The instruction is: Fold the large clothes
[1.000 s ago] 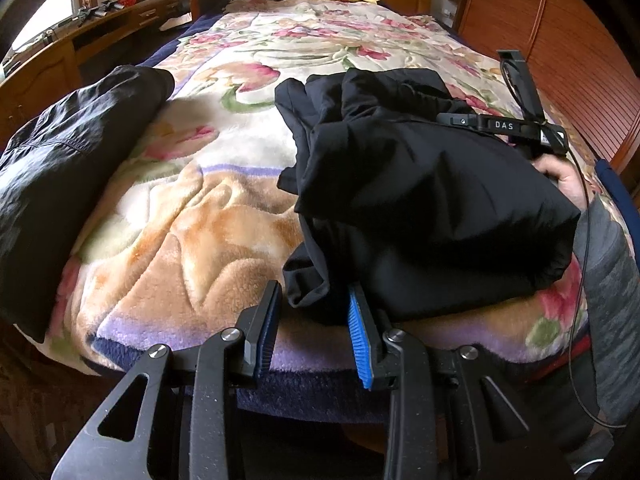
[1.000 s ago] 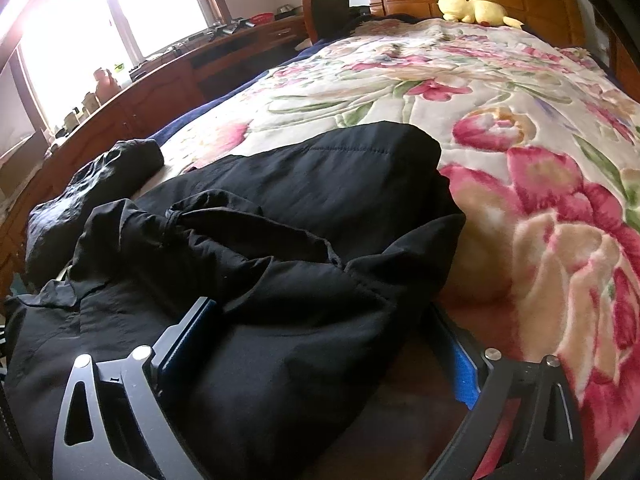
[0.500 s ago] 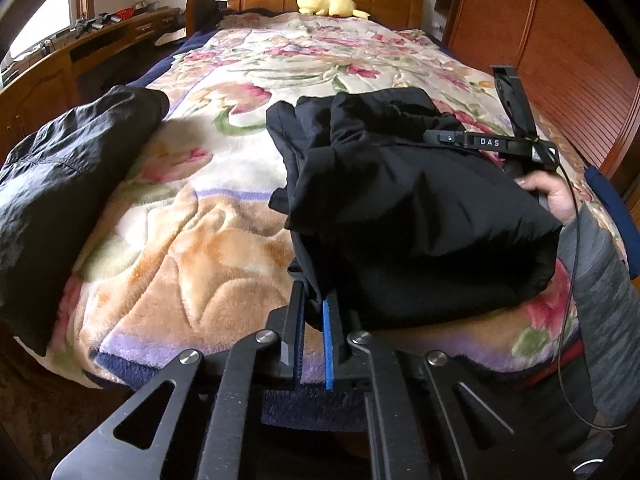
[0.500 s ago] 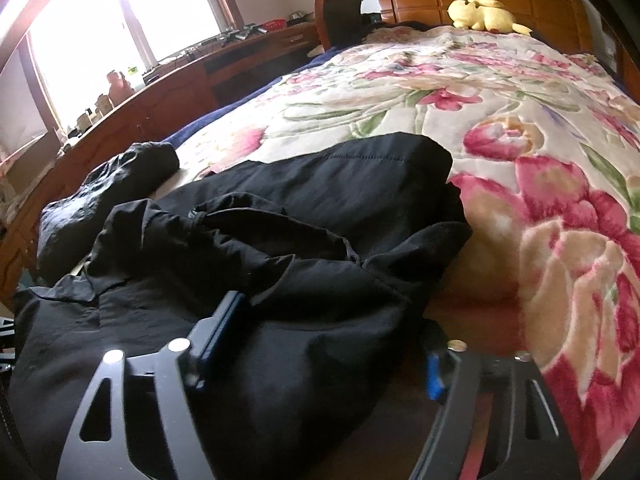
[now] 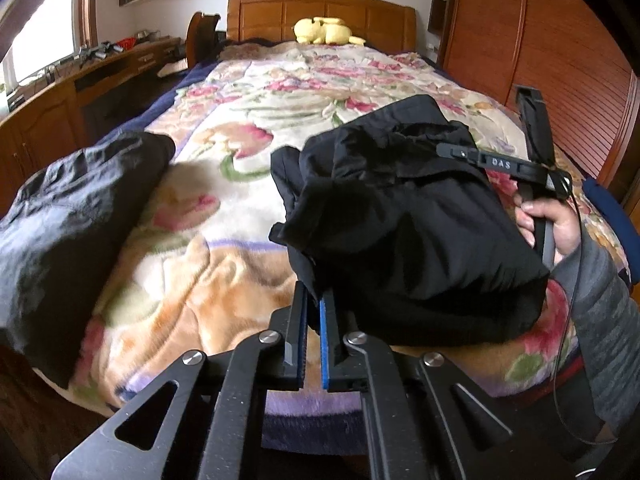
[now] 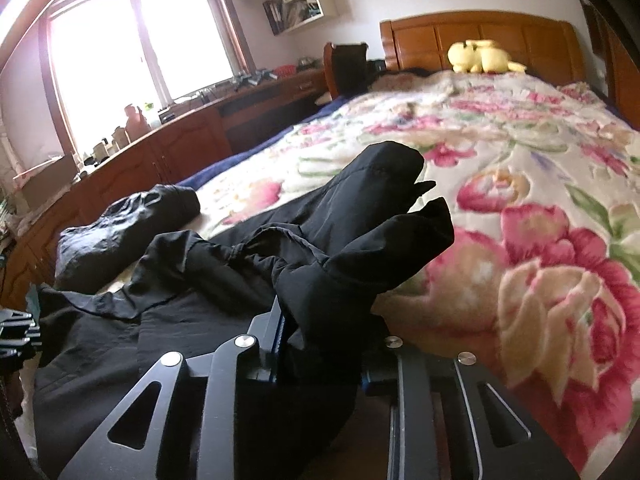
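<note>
The black jacket (image 5: pixel 404 216) lies bunched near the foot of the bed (image 5: pixel 224 248), its smooth padded fabric crumpled into thick folds (one rumpled flap juts upward at its far end). A second dark garment (image 5: pixel 68 208) lies heaped well apart, by the bed's edge.

A floral blanket (image 5: pixel 224 248) covers the bed, and a bunched black jacket (image 5: pixel 408 216) lies on it at the near end, toward the right in the left wrist view. To its left, apart from it, a second dark garment (image 5: pixel 68 216) lies at the blanket's left edge, draping over the side. Far behind both, a plush toy (image 5: pixel 324 31) rests against the headboard (image 5: pixel 320 12). A long desk (image 6: pixel 192 136) runs along the bed's left side under the window (image 6: pixel 132 40), with a chair (image 6: pixel 346 66) at its far end beside the headboard. A wardrobe (image 5: pixel 560 52) stands along the bed's right side.
</note>
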`<state>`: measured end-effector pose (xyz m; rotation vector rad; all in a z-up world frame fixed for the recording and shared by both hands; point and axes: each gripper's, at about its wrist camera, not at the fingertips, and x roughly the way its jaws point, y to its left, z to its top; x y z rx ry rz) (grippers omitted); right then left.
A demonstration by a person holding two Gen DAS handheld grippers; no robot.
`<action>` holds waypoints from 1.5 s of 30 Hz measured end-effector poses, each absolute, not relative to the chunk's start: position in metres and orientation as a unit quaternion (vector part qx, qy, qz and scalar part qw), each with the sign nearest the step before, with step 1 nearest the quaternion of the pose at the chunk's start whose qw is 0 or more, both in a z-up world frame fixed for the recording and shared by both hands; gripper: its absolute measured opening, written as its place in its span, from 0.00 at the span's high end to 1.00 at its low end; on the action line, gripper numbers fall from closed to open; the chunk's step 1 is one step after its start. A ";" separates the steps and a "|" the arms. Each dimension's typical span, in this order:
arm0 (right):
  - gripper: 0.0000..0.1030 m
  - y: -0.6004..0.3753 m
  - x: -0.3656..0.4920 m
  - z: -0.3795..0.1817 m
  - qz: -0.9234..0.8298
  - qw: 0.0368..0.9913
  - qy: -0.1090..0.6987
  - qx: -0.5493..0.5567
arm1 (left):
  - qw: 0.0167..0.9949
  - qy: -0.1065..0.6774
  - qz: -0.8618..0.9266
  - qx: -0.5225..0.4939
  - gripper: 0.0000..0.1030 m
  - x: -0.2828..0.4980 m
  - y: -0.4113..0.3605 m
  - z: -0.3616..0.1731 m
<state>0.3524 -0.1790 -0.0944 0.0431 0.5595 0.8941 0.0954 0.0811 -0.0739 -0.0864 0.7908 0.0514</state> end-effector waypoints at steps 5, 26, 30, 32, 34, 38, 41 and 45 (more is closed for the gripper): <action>0.77 -0.179 0.335 -0.089 0.425 0.873 0.239 0.003 | 0.933 0.358 0.021 -0.041 0.95 0.098 0.092 -0.065; 0.79 -0.050 0.302 0.021 0.411 0.887 0.176 -0.120 | 0.970 0.235 0.027 -0.056 0.96 0.067 0.212 -0.018; 0.80 -0.001 0.292 0.048 0.427 0.880 0.160 -0.135 | 0.974 0.213 0.061 -0.040 0.96 0.053 0.251 0.003; 0.80 0.025 0.288 0.060 0.436 0.875 0.153 -0.143 | 0.976 0.202 0.081 -0.032 0.96 0.044 0.269 0.011; 0.80 0.053 0.283 0.071 0.447 0.870 0.145 -0.147 | 0.975 0.194 0.101 -0.028 0.96 0.034 0.288 0.016; 0.80 0.107 0.269 0.084 0.471 0.857 0.132 -0.163 | 0.972 0.184 0.146 -0.028 0.96 0.011 0.320 0.019; 0.80 0.144 0.258 0.086 0.487 0.846 0.129 -0.174 | 0.966 0.185 0.177 -0.035 0.96 -0.007 0.346 0.015; 0.79 0.186 0.260 0.081 0.500 0.834 0.132 -0.195 | 0.958 0.185 0.211 -0.052 0.96 -0.029 0.379 0.008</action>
